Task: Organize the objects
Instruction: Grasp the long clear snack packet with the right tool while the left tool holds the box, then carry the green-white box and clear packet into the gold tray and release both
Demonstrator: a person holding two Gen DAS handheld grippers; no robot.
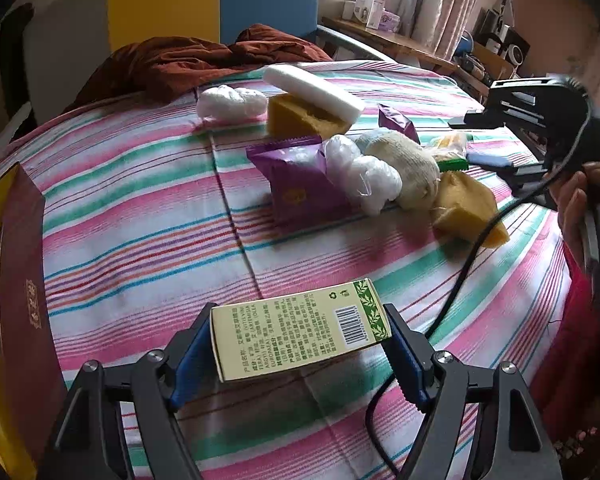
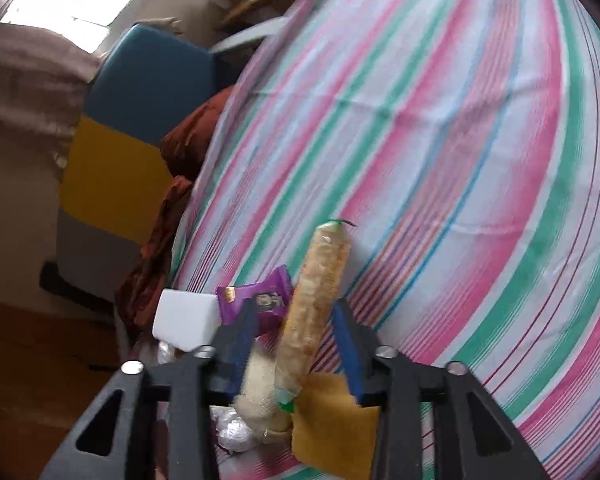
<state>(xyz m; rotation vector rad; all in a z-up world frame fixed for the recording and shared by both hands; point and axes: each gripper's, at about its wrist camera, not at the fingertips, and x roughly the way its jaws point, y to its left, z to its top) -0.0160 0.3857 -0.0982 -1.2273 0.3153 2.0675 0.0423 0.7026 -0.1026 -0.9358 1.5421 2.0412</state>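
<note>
My left gripper [image 1: 300, 340] is shut on a pale green printed box [image 1: 300, 334], blue pads on its two short ends, just above the striped bedsheet [image 1: 140, 220]. In the blurred right wrist view a clear packet of orange snack [image 2: 312, 304] stands tilted between the jaws of my right gripper [image 2: 294, 316]. The right pad is against it and a gap shows on the left, so the gripper is open. From the left wrist view, the right gripper [image 1: 462, 140] sits at the pile's right edge by the snack packet [image 1: 452, 146].
The pile holds a white foam block [image 1: 312, 90], yellow sponges [image 1: 468, 208], purple packets [image 1: 300, 180], white plastic bundles [image 1: 364, 172] and a cream towel roll [image 1: 404, 168]. A maroon box [image 1: 20, 280] stands at the left edge. A brown cloth [image 1: 200, 60] lies behind. A black cable [image 1: 472, 248] crosses the sheet.
</note>
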